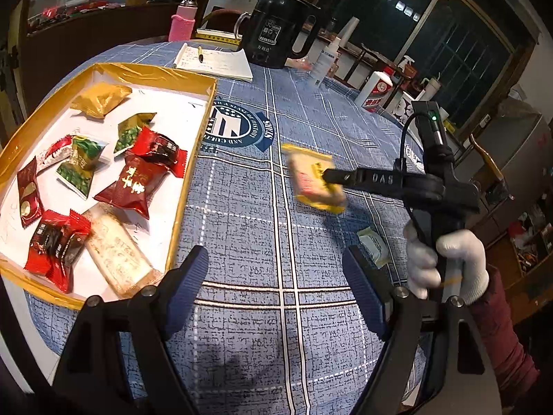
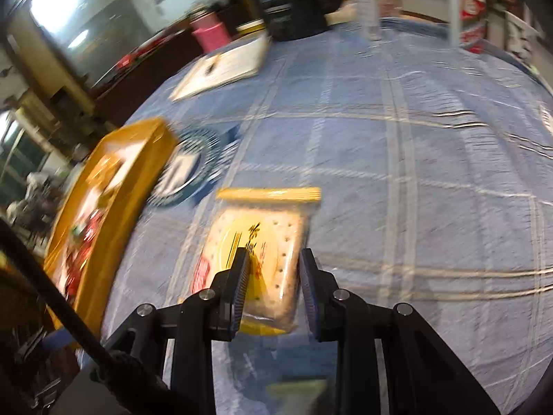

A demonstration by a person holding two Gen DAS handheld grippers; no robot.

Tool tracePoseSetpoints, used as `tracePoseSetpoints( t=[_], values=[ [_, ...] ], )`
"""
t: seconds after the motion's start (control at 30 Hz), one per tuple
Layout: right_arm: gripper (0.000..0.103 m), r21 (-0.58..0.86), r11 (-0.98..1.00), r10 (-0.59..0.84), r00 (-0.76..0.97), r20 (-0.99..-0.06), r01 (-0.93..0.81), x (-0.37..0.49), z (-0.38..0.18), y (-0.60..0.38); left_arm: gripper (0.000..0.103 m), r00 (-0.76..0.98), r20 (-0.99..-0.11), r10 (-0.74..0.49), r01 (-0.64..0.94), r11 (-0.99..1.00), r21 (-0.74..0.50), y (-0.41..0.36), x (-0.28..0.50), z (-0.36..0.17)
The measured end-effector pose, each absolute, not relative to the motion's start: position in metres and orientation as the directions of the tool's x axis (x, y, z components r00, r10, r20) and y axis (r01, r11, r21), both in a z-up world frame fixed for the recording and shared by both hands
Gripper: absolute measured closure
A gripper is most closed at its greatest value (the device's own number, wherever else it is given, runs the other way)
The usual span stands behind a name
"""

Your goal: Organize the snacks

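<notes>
My right gripper [image 2: 274,269] is shut on a yellow cracker packet [image 2: 255,228], gripping its near end. The left wrist view shows the same packet [image 1: 311,180] blurred and raised a little above the blue checked tablecloth, at the tip of the right gripper [image 1: 328,176], right of the tray. A gold-rimmed tray [image 1: 193,159] with a white floor lies at the left and holds several red, green and gold snack packets. My left gripper [image 1: 276,276] stands open over bare cloth near the tray's front corner, nothing between its fingers. A small pale packet [image 1: 373,245] lies on the cloth beside it.
At the back of the table stand a black kettle [image 1: 280,27], a notepad with a pen [image 1: 214,62], a pink bottle [image 1: 183,20], a spray bottle [image 1: 325,62] and a white liquor bottle [image 1: 375,90]. A white-gloved hand [image 1: 446,263] grips the right handle.
</notes>
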State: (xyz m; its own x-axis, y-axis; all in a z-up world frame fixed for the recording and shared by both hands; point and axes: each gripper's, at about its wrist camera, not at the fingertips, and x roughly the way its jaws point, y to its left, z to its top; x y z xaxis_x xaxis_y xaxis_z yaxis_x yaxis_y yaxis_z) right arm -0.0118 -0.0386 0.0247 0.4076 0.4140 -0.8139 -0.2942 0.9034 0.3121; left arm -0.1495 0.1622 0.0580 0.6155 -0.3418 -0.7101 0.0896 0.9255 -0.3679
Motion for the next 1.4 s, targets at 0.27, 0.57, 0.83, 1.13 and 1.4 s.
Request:
tracePoseSetpoints(
  t=[0.27,0.57,0.83,1.13,1.4],
  values=[
    [0.070,0.323,0.901,0.429,0.495,-0.755,-0.288,-0.054,0.048,-0.075,0.023,0.597,-0.718,-0.357,0.064,0.914,-0.401,0.169,-0.147,0.057],
    [0.067,0.184,0.941,0.309,0.502,-0.808,-0.283,-0.092,0.028,-0.081,0.024,0.593,-0.742,-0.312,0.118,0.946,-0.303,0.133,-0.156,0.052],
    [0.070,0.109,0.946,0.263,0.526,-0.809,-0.306,-0.103,0.017,-0.060,0.023,0.659,-0.740,-0.136,0.083,0.991,-0.108,0.121,-0.162,0.060],
    [0.084,0.174,0.959,0.271,0.549,-0.790,-0.222,-0.094,0.014,-0.089,0.023,0.663,-0.731,-0.160,0.108,0.987,-0.119,0.113,-0.123,0.073],
    [0.084,0.271,0.945,0.328,0.565,-0.757,-0.185,-0.094,0.011,-0.111,0.023,0.565,-0.790,-0.237,0.131,0.972,-0.197,0.093,-0.057,0.053]
  ],
)
